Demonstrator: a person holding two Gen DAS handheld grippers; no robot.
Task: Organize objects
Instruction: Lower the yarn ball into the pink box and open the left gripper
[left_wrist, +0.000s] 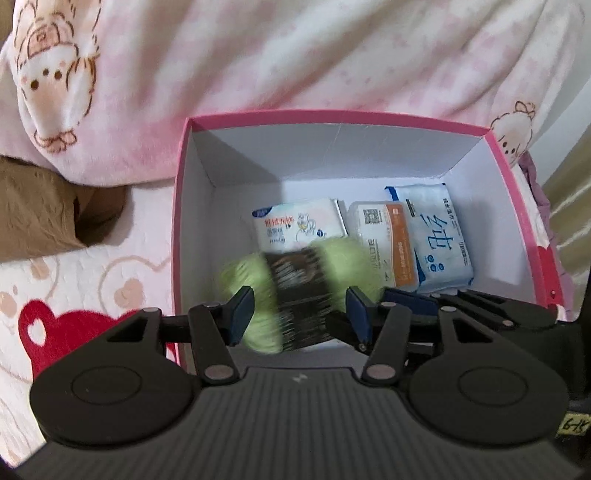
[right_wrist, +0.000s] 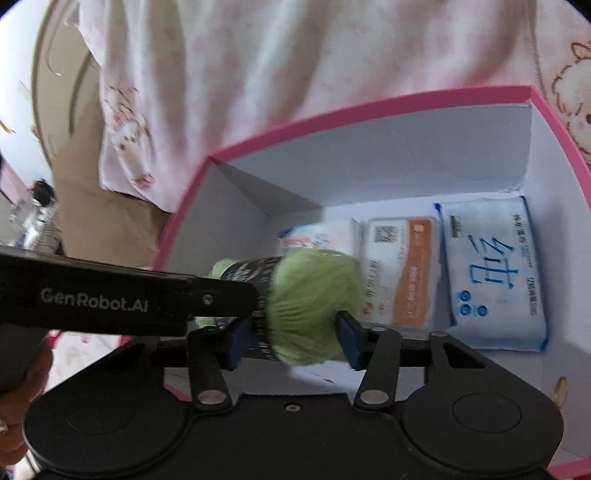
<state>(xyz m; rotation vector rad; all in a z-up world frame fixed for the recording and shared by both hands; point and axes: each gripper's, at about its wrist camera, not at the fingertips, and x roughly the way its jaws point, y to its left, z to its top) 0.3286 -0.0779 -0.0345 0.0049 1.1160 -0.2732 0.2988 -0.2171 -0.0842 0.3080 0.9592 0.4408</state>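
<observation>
A light green yarn ball (left_wrist: 295, 288) with a black paper band hangs blurred just inside a pink-rimmed box (left_wrist: 332, 116) with white walls. My left gripper (left_wrist: 299, 317) has the yarn between its blue pads, around the banded middle. My right gripper (right_wrist: 291, 341) is shut on the yarn's (right_wrist: 314, 295) green right end, both pads against it. The left gripper's finger (right_wrist: 147, 295) reaches in from the left onto the band. The right gripper's fingers (left_wrist: 410, 301) show at the yarn's right end. Three tissue packs (left_wrist: 384, 243) lie flat on the box floor behind the yarn.
The box (right_wrist: 369, 105) sits on a bed sheet with a red heart print (left_wrist: 74, 325). A pink and white cartoon blanket (left_wrist: 258, 55) is piled behind it, and a brown cloth (left_wrist: 37, 214) lies at the left. The box floor's left part is bare. A person's hand (right_wrist: 14, 387) shows at the lower left.
</observation>
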